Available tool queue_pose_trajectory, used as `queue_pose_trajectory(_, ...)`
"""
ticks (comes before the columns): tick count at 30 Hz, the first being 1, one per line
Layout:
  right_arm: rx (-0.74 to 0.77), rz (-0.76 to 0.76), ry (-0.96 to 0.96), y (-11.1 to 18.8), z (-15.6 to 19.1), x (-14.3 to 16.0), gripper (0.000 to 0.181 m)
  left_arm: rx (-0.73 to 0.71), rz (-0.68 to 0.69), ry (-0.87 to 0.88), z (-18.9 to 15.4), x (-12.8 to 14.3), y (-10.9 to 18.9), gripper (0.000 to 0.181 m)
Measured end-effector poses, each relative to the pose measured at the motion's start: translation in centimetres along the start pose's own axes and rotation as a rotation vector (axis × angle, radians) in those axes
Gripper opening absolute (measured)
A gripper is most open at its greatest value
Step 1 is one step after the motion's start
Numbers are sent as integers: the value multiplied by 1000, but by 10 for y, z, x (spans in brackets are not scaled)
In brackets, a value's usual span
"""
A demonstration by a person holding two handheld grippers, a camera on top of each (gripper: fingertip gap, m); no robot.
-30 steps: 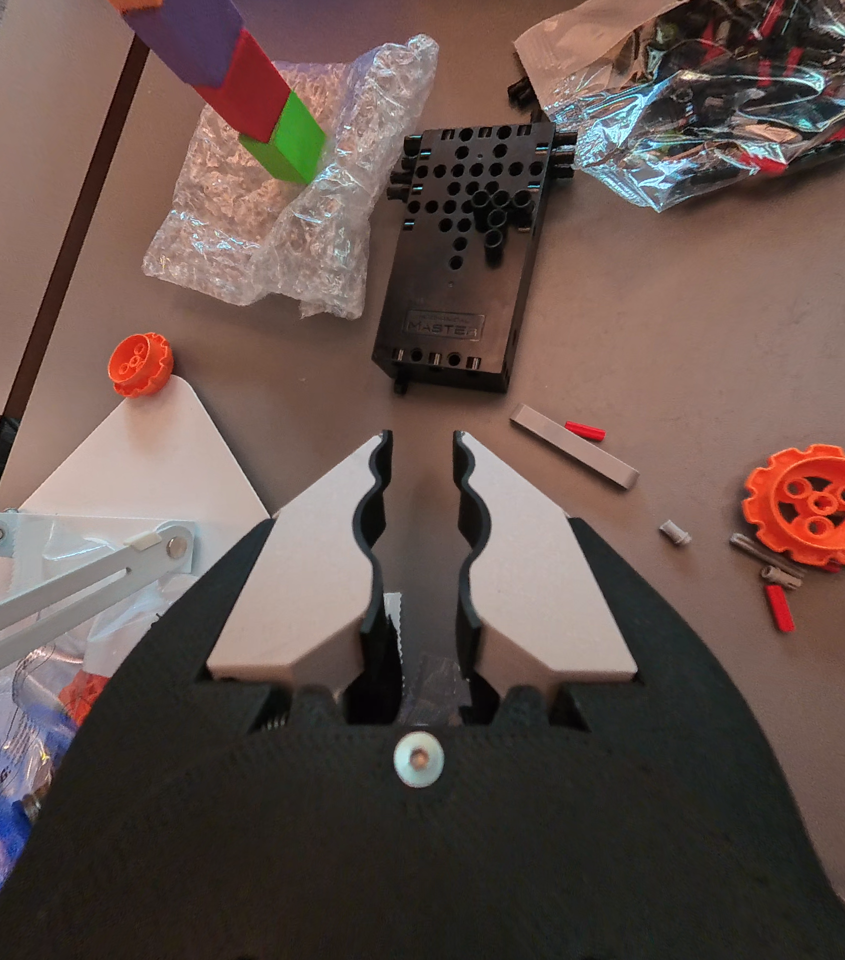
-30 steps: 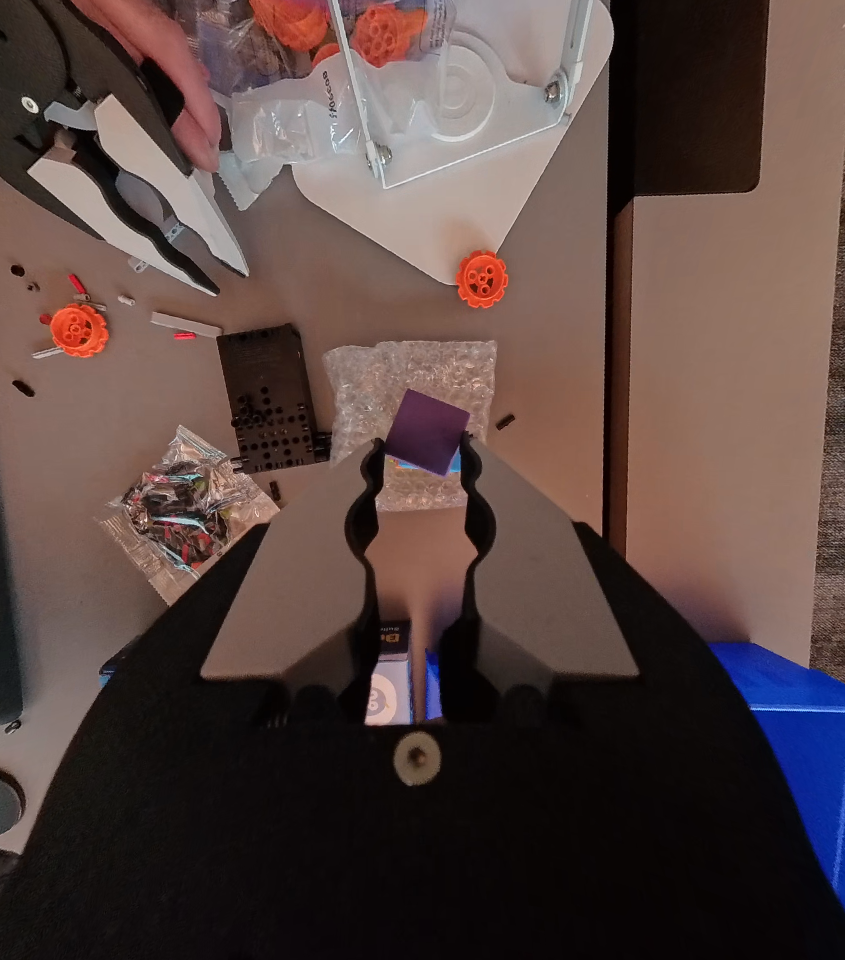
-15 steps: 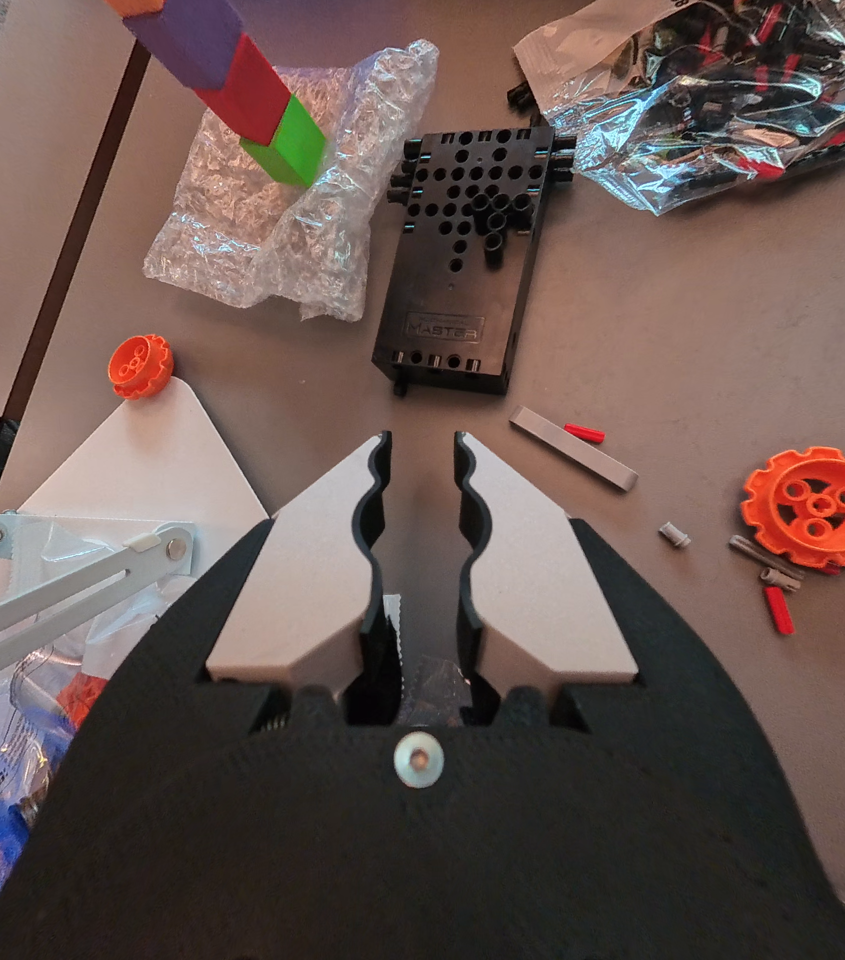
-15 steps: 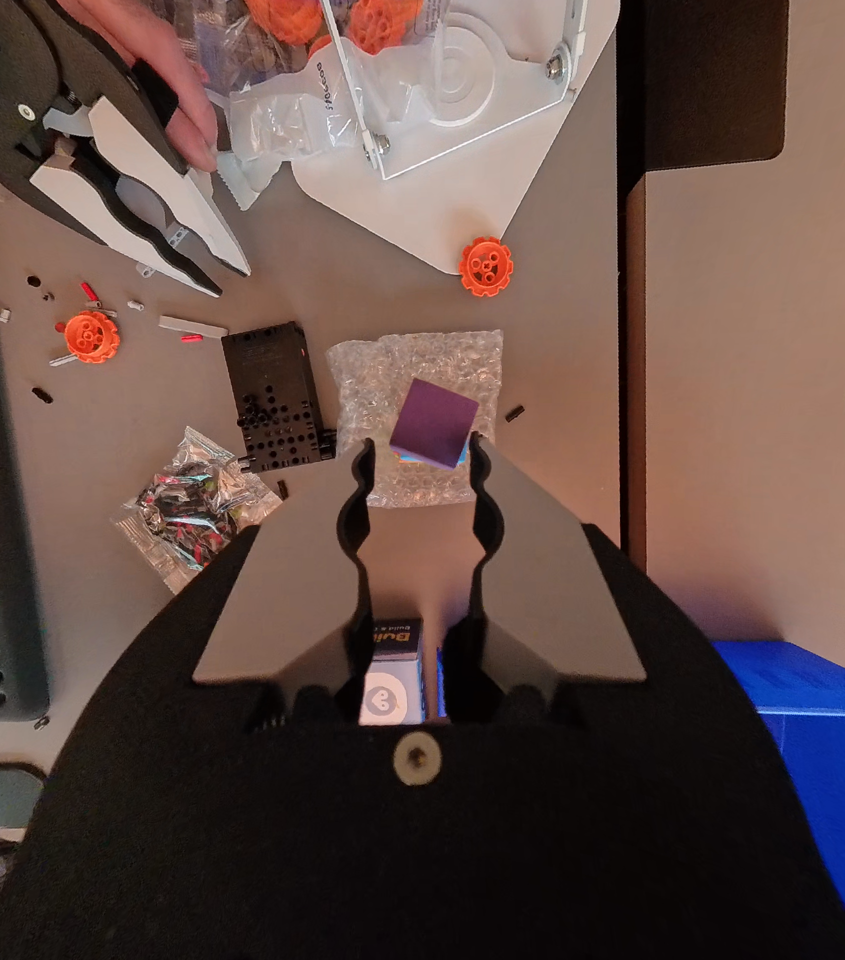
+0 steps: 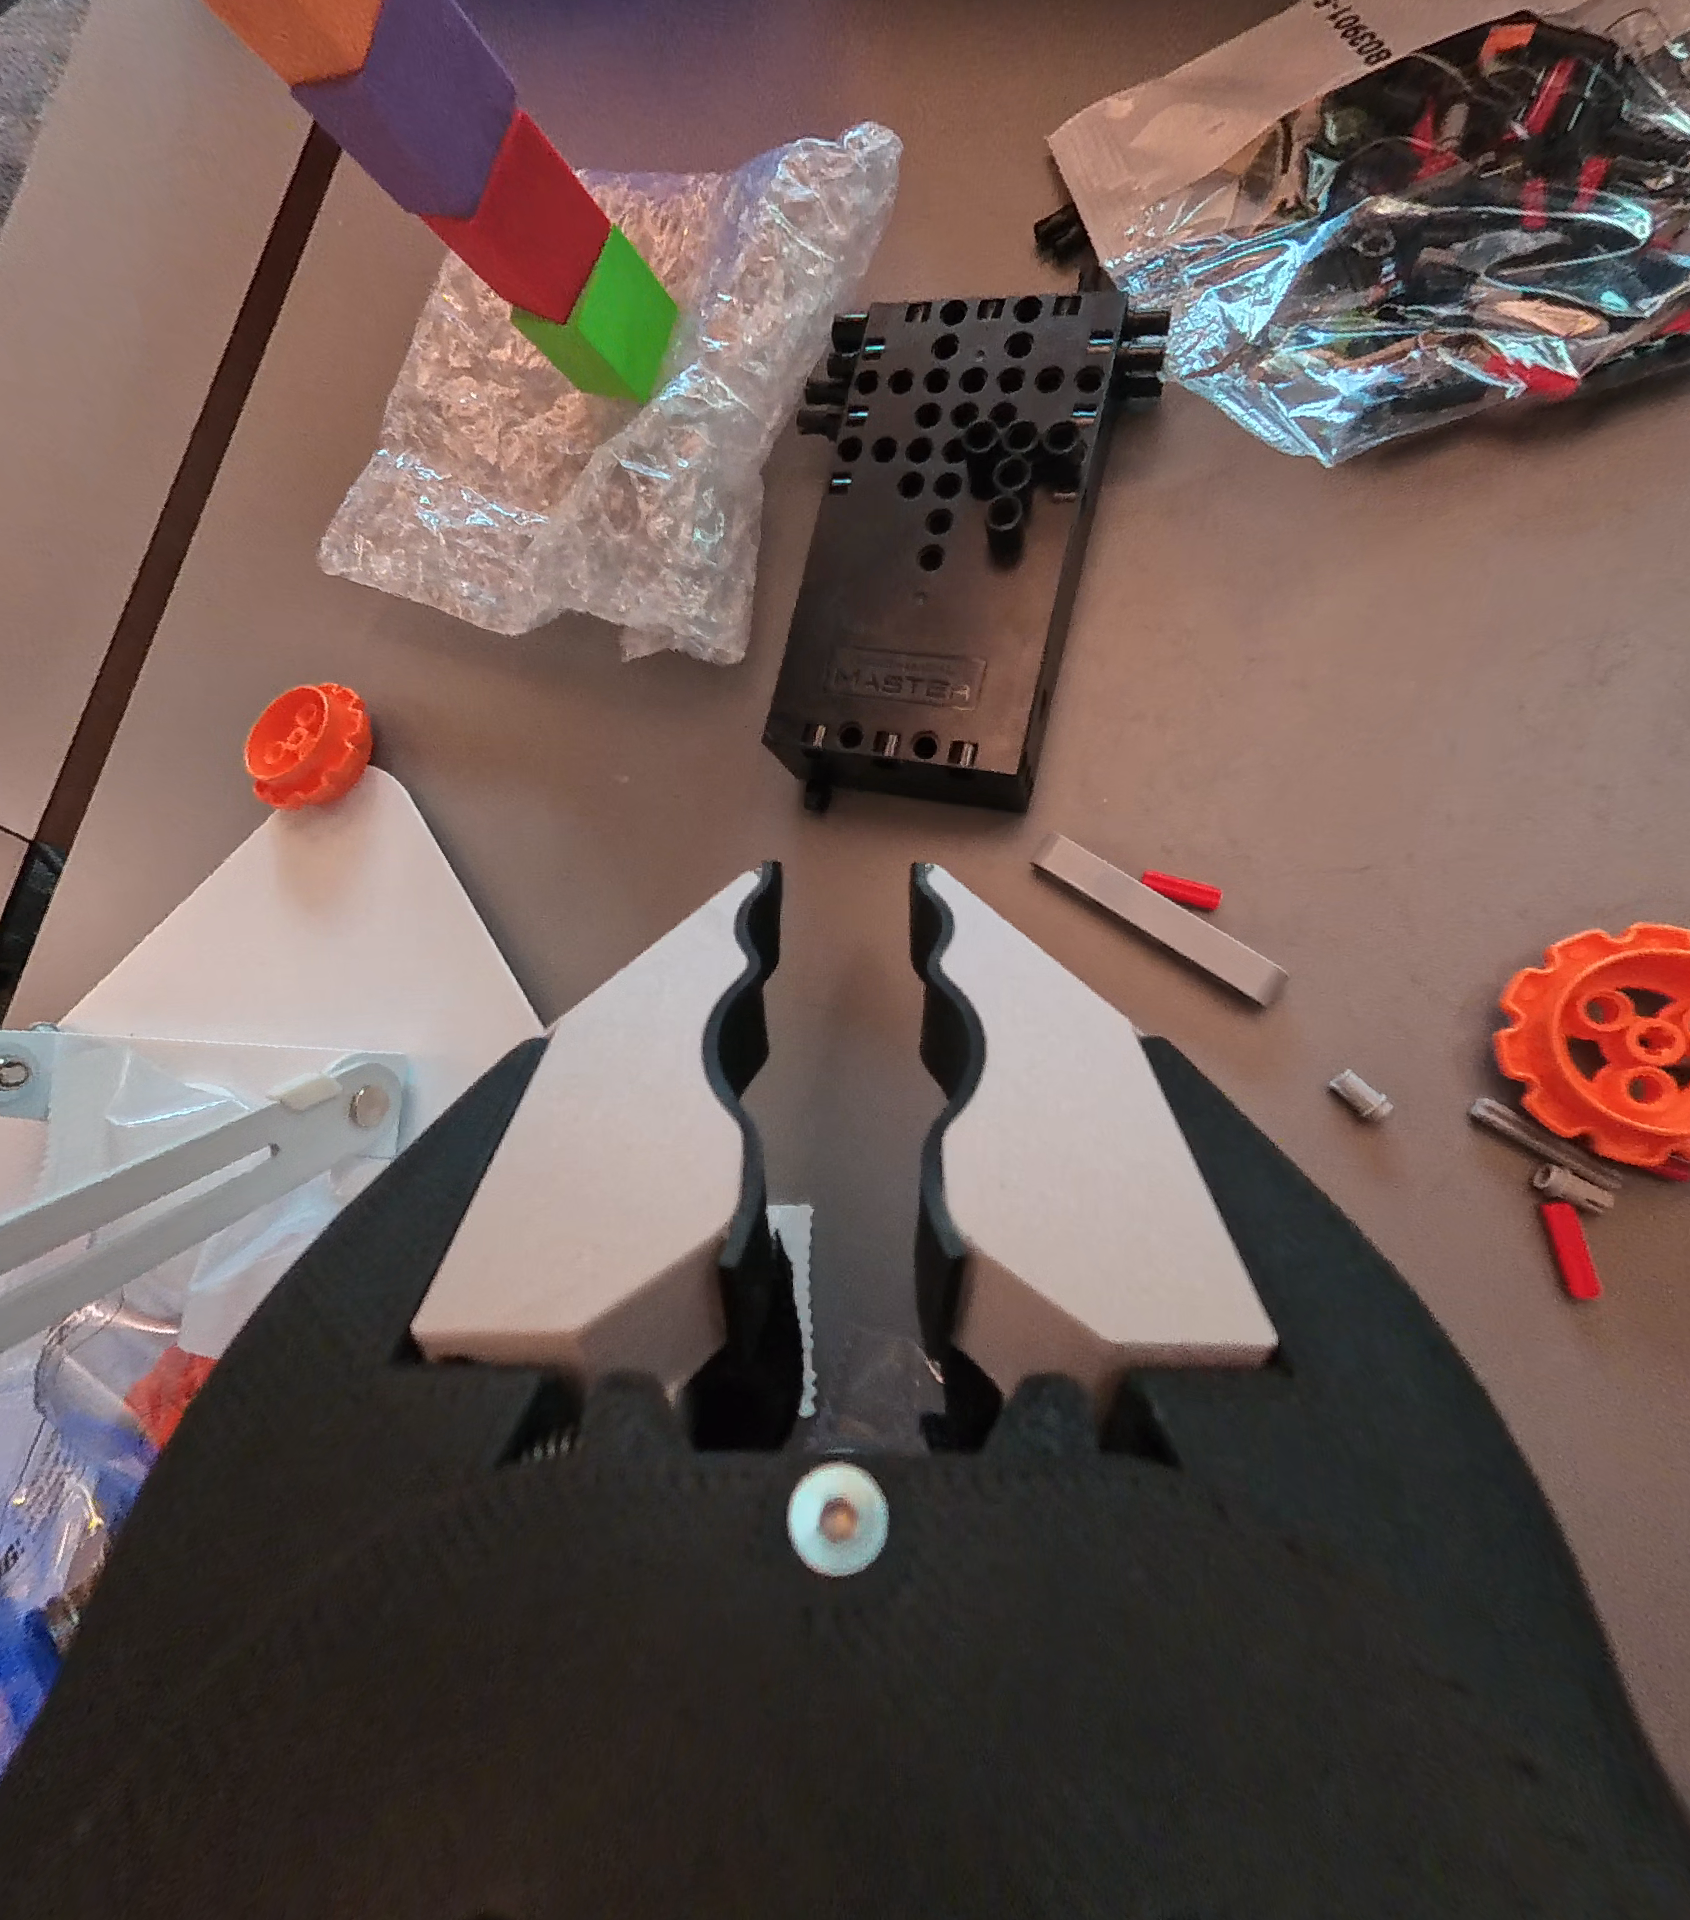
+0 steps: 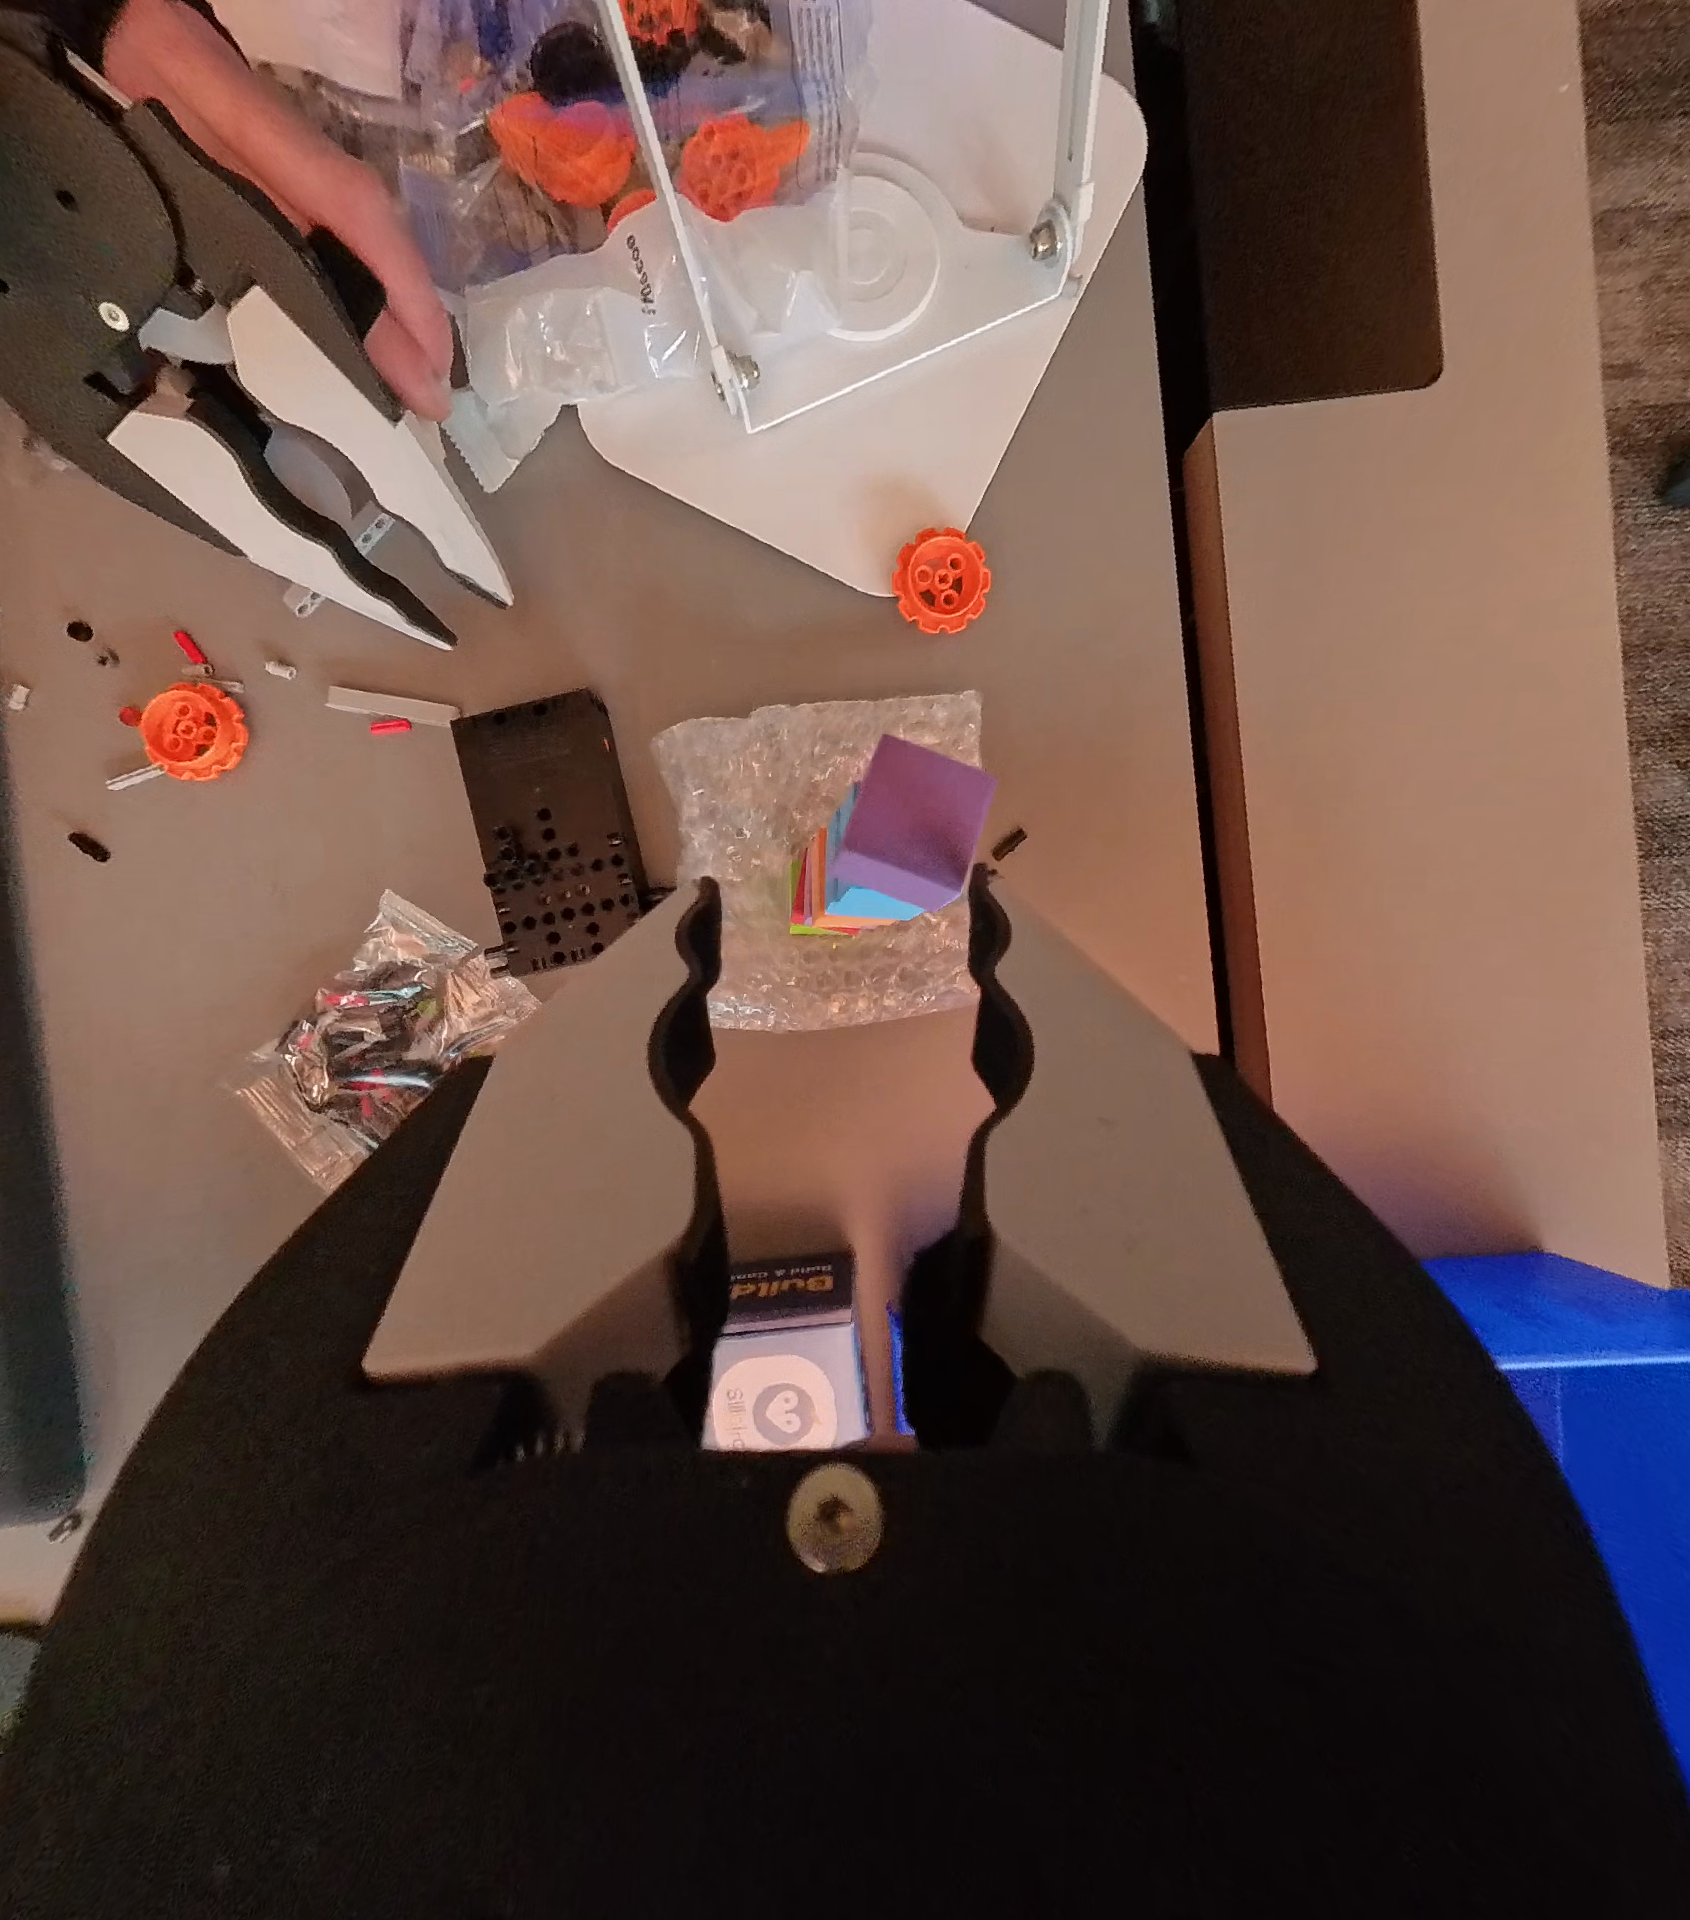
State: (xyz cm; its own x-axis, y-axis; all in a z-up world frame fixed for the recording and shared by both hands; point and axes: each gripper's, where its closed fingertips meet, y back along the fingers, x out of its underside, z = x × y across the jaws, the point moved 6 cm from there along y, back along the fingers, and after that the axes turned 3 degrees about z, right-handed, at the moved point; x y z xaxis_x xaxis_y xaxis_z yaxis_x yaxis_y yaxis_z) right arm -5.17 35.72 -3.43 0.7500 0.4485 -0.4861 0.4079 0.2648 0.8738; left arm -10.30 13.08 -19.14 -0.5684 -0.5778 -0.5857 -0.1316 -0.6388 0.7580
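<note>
A tower of coloured blocks stands on bubble wrap (image 5: 529,499); in the left wrist view its green bottom block (image 5: 612,312) carries red, purple and orange ones that run out of frame. In the right wrist view I look down on its purple top block (image 6: 914,831). My right gripper (image 6: 841,904) is open and empty, above and just short of the tower, not touching it. My left gripper (image 5: 846,883) is slightly open and empty above bare table, short of a black perforated plate (image 5: 934,540). It also shows in the right wrist view (image 6: 477,620), held by a hand (image 6: 342,208).
A large orange gear (image 5: 1651,1049), a grey bar (image 5: 1158,945) and small red and grey pins lie right of my left gripper. A small orange gear (image 5: 306,743) touches a white stand base (image 5: 301,956). A bag of parts (image 5: 1443,239) lies far right. A blue bin (image 6: 1651,1455) stands beyond the table edge. My hands' fingertips stand some 25 cm from each other. The right gripper is farther from the black perforated plate (image 5: 934,540), some 20 cm, than the left, some 8 cm. Seen from the right wrist view (image 6: 547,827) as well.
My right gripper's jaws have opened wider and drawn back from the purple top block, which now stands free. The left gripper has barely moved.
</note>
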Motion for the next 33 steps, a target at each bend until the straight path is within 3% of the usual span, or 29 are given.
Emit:
queue_pose_trajectory(10, 117, -114, -92, 20, 20, 27, 48, -67, -13, 59, 12, -3, -6, 24)
queue_pose_trajectory(18, 173, -171, -161, 13, 44, 64, 38, -69, -13, 60, 12, -3, -11, 23)
queue_pose_trajectory(24, 229, -253, -241, 16, 39, 80, 38, -87, -35, 57, 13, -7, -14, 22)
queue_pose_trajectory(27, 262, -276, -251, 13, 45, 85, 38, -125, -106, 70, 16, -23, -11, 23)
queue_pose_trajectory(30, 312, -295, -247, 14, 62, 96, 36, -169, -202, 90, 24, -56, -12, 26)
queue_pose_trajectory(33, 349, -363, -264, 17, 87, 111, 31, -253, -147, 78, 40, -83, -25, 28)
